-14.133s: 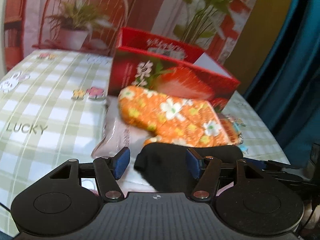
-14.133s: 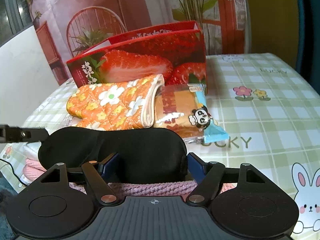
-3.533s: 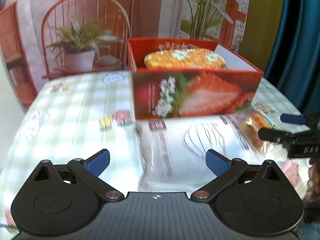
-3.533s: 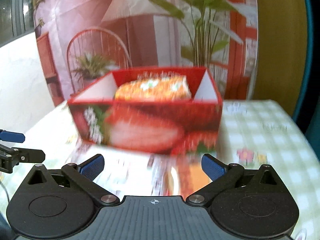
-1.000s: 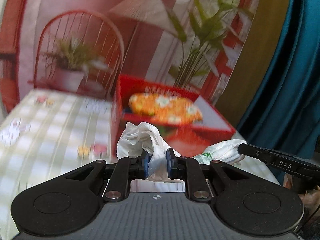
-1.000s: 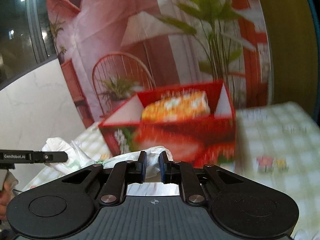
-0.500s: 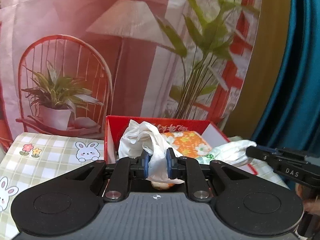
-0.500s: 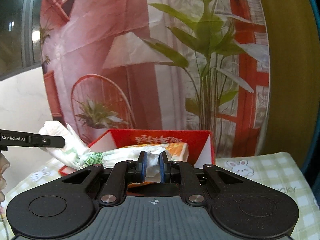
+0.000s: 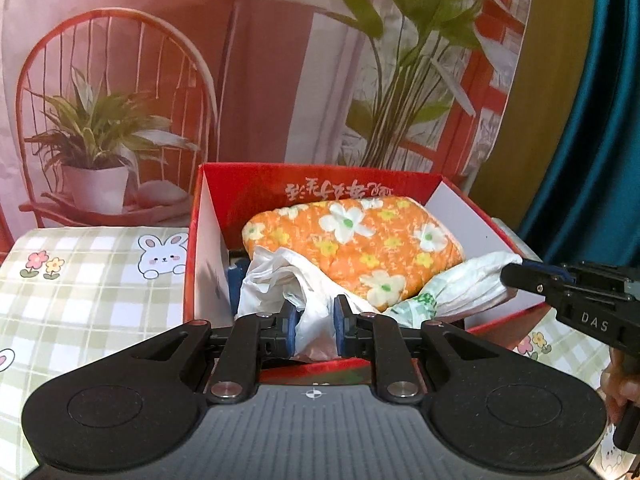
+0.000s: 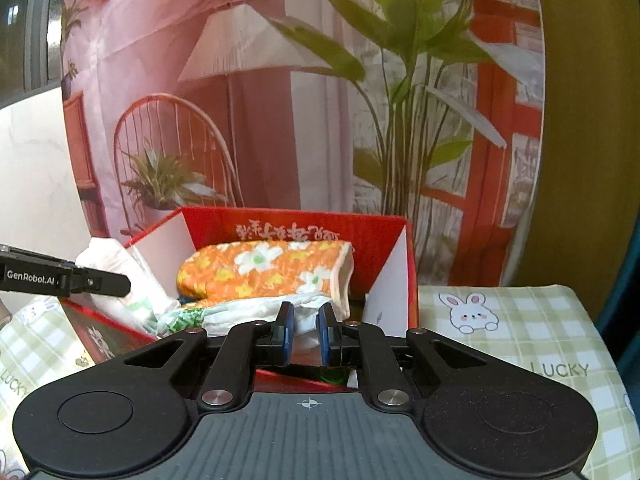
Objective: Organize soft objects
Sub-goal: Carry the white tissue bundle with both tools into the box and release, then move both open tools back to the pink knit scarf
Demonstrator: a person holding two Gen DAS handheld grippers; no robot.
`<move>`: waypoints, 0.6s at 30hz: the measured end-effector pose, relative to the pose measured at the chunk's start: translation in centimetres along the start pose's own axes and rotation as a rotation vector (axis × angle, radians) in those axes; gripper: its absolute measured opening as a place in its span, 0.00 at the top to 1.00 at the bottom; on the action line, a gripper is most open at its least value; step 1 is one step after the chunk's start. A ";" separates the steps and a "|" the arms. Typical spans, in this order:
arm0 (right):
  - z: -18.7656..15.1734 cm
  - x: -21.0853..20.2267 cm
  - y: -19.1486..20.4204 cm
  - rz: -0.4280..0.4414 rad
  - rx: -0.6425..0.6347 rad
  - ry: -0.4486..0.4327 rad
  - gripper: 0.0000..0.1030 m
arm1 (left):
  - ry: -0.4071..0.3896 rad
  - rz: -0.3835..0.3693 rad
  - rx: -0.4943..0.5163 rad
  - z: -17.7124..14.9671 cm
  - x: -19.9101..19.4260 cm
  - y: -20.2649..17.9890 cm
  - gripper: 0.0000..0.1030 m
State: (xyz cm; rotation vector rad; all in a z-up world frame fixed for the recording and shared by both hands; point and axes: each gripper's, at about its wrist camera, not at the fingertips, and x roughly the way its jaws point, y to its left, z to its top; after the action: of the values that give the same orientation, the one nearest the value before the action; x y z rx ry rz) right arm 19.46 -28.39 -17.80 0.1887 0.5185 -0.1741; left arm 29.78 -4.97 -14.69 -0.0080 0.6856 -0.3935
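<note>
A red strawberry box (image 9: 400, 190) (image 10: 320, 224) stands open on the checked table. An orange flowered oven mitt (image 9: 360, 248) (image 10: 264, 268) lies inside it. A white plastic package (image 9: 280, 276) (image 10: 240, 312) hangs between both grippers over the box's near side, sagging onto the mitt. My left gripper (image 9: 314, 326) is shut on its left end. My right gripper (image 10: 306, 334) is shut on its right end (image 9: 472, 284); that gripper shows in the left wrist view (image 9: 568, 288). The left gripper shows in the right wrist view (image 10: 64, 278).
The checked tablecloth with rabbits (image 9: 80, 280) (image 10: 500, 320) spreads on both sides of the box. A printed backdrop with a chair and plants (image 9: 240, 80) stands right behind the box. A blue curtain (image 9: 592, 120) hangs at the right.
Both grippers have moved forward and down with the white package. It was above the box's front and now rests inside, on the mitt.
</note>
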 end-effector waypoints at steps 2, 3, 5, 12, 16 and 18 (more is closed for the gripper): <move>-0.1 0.1 0.0 -0.012 -0.007 0.002 0.87 | 0.006 0.017 0.003 0.0 0.0 0.1 0.74; -0.1 0.1 0.1 -0.025 -0.011 0.000 0.86 | 0.009 0.034 0.006 0.0 0.0 0.1 0.68; -0.1 -0.1 0.1 -0.040 -0.016 -0.001 0.83 | 0.006 0.048 0.005 0.0 -0.3 0.2 0.52; -0.5 -1.8 0.3 -0.067 -0.006 -0.036 0.43 | -0.027 0.081 -0.001 -0.7 -2.9 0.2 0.12; -1.1 -3.4 0.8 -0.062 0.008 -0.045 0.14 | -0.035 0.093 -0.006 -1.5 -4.9 0.3 0.06; -1.5 -4.5 1.3 -0.051 0.022 -0.049 0.03 | -0.026 0.095 0.000 -2.2 -6.1 0.2 0.05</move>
State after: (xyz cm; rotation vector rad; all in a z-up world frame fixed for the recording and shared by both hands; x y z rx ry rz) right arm 15.19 -26.26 -16.64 0.1920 0.4729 -0.2336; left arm 24.18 -2.33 -12.71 0.0192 0.6578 -0.3012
